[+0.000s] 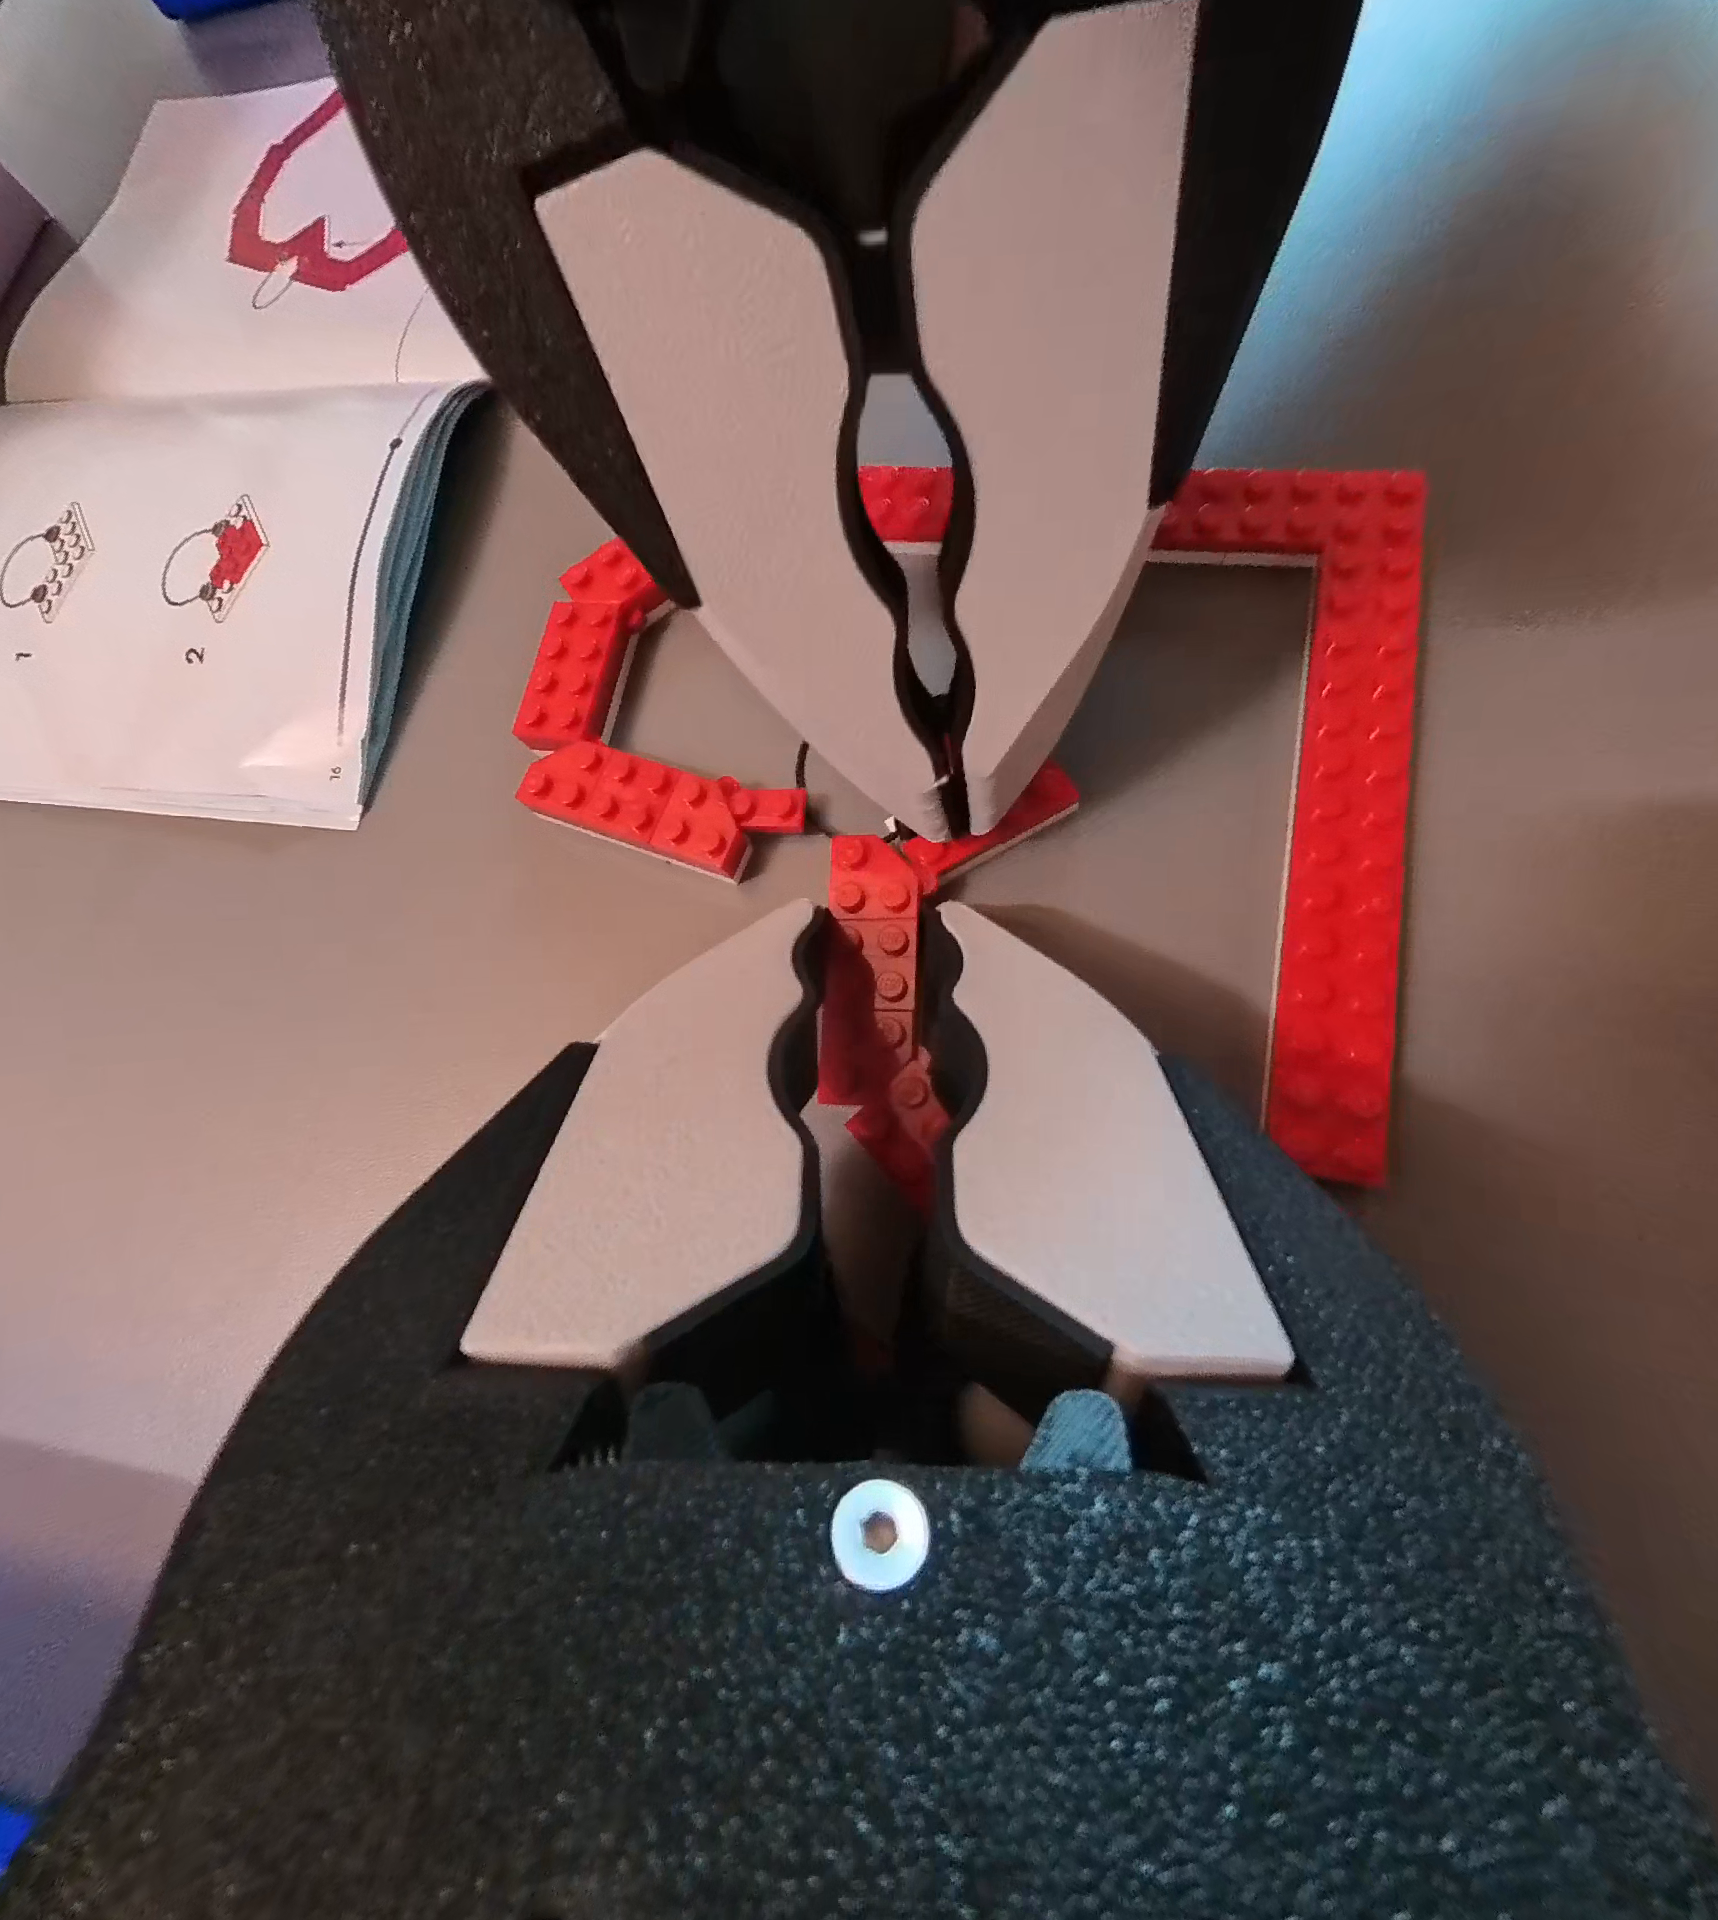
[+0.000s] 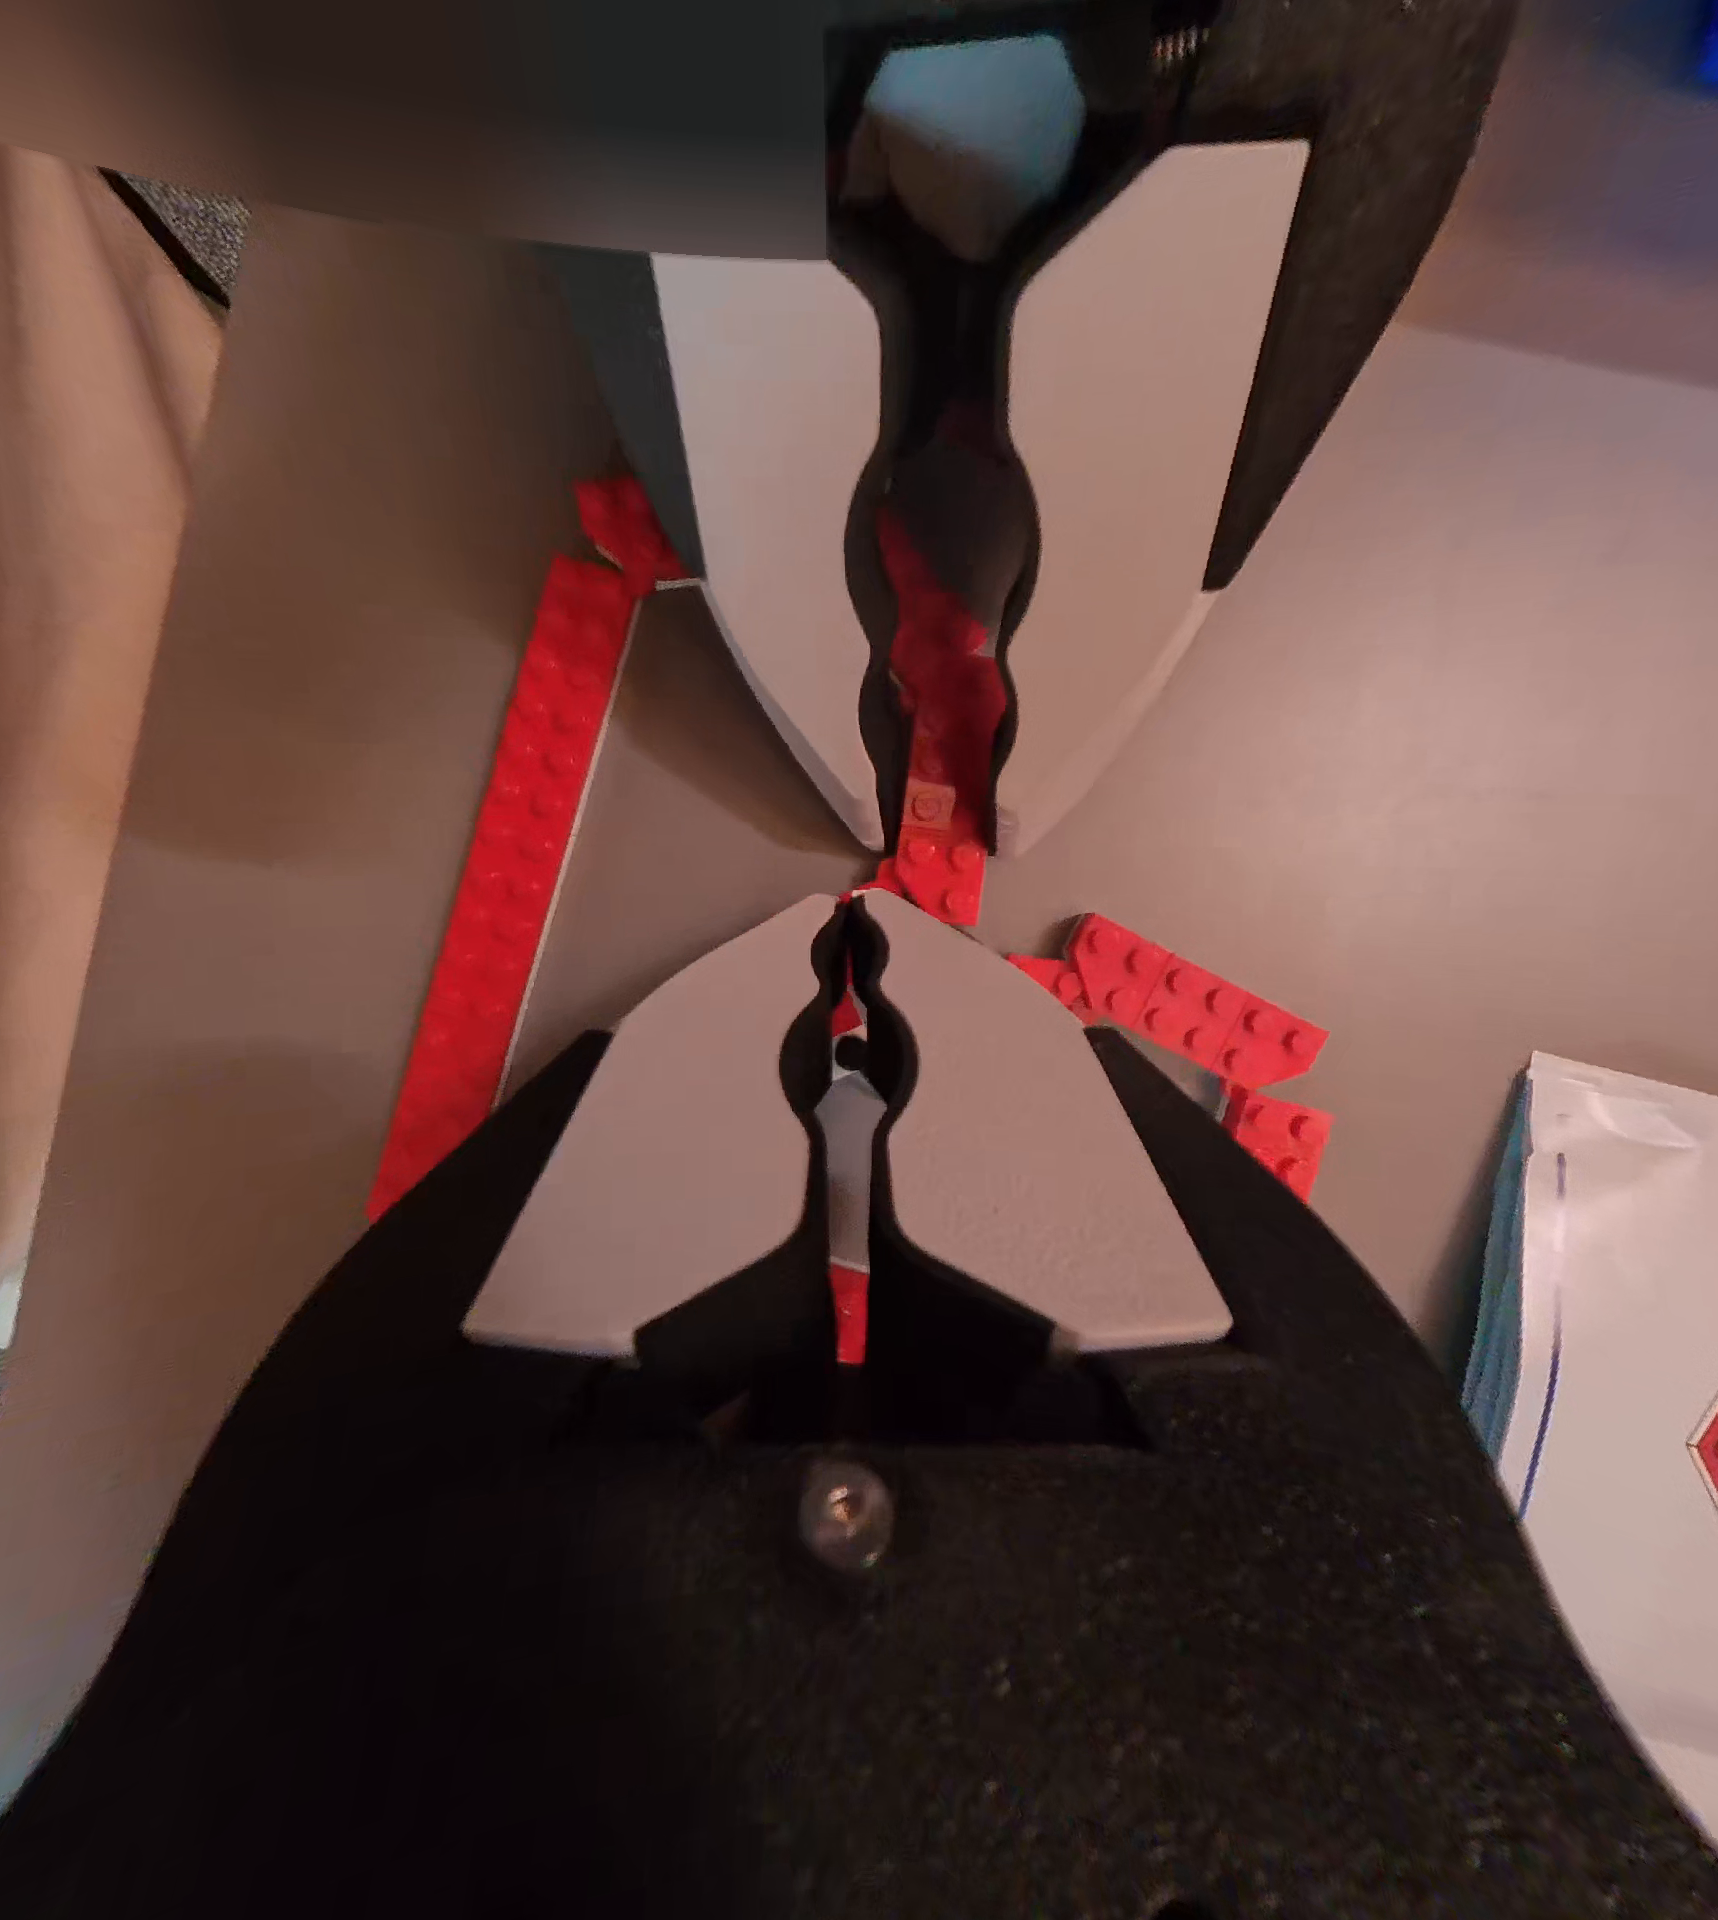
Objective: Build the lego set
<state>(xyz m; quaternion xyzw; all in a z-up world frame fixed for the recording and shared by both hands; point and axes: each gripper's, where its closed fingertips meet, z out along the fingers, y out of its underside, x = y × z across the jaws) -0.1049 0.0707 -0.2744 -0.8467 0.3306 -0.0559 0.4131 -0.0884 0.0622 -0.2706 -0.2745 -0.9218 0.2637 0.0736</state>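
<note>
Two grippers nose to nose over desk. Left gripper jaws pinching red brick strip, long axis along jaws. Right gripper jaws pressed nearly together on small piece at strip's far end.

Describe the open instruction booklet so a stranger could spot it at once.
Start from the brown table and look beside the red brick frame. The instruction booklet lies open there, the only white paper thing, with small step drawings on its page.
</note>
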